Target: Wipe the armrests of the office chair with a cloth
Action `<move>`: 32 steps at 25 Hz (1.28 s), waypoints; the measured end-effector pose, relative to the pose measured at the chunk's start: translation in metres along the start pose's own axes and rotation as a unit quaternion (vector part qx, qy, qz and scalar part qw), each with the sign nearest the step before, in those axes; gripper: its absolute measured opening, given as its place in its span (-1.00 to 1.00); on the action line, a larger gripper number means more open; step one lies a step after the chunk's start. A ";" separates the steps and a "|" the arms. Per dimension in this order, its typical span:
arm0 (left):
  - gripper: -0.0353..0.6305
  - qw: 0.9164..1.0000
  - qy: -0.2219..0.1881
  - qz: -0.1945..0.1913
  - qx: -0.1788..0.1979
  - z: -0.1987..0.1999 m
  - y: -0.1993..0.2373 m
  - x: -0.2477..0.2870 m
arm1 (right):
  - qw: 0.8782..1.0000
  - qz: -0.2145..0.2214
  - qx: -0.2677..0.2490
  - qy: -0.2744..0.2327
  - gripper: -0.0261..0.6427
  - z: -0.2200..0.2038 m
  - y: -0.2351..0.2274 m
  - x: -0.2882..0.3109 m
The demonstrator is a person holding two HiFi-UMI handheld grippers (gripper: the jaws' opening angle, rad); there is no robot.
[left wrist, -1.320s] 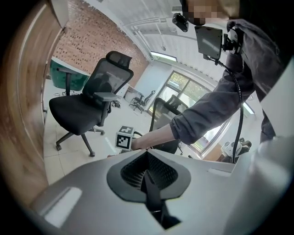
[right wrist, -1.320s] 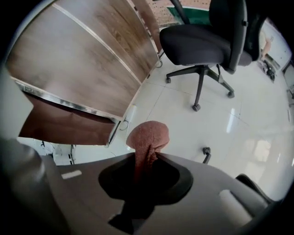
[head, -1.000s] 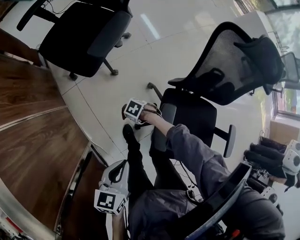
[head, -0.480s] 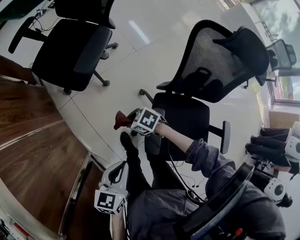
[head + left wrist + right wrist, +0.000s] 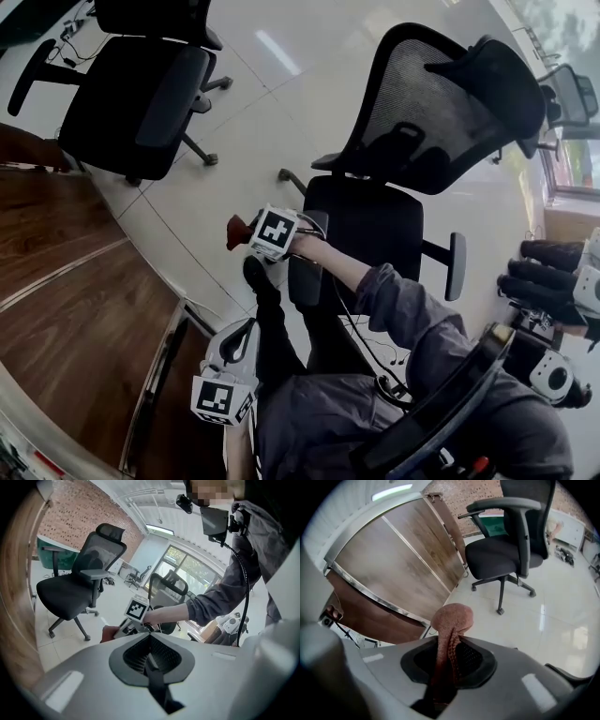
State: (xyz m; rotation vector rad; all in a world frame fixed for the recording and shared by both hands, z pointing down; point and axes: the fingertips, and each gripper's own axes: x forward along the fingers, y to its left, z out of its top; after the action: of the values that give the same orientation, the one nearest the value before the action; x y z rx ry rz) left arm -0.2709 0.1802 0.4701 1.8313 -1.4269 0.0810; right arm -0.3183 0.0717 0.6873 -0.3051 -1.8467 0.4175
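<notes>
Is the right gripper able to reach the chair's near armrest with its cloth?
Probably yes: the right gripper, shut on the cloth, hovers close beside the near armrest, with nothing between them.

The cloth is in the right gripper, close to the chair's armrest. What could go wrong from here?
1. Only a small bunch of cloth sticks out of the right gripper, so hard plastic might rub the near armrest instead.
2. The chair stands on a glossy floor; a push may shift it, as the left gripper is shut, empty and away from it.
</notes>
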 end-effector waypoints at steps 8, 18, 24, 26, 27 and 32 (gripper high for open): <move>-0.85 1.000 0.007 -0.008 0.018 0.003 -0.008 0.006 | 0.998 0.012 0.031 -0.060 -0.71 0.004 0.011 -0.017; -0.85 0.995 0.022 -0.045 0.090 0.035 -0.051 -0.004 | 0.960 -0.027 0.092 -0.265 -0.71 -0.027 0.057 -0.188; -0.85 0.984 0.025 -0.090 0.149 0.073 -0.105 0.004 | 0.907 -0.079 0.155 -0.384 -0.71 -0.073 0.091 -0.311; -0.85 0.979 0.026 -0.108 0.172 0.083 -0.130 0.013 | 0.886 -0.108 0.170 -0.417 -0.71 -0.095 0.100 -0.349; -0.85 0.976 0.028 -0.118 0.183 0.086 -0.145 0.018 | 0.876 -0.121 0.177 -0.433 -0.71 -0.108 0.105 -0.367; -0.85 0.958 0.041 -0.161 0.234 0.084 -0.229 0.044 | 0.833 -0.174 0.191 -0.489 -0.71 -0.177 0.134 -0.439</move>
State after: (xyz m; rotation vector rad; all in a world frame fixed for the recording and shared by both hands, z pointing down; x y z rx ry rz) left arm -0.0963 0.1052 0.3114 2.3954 -1.0939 0.3505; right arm -0.0150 0.0362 0.3017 0.6469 -2.6618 0.7554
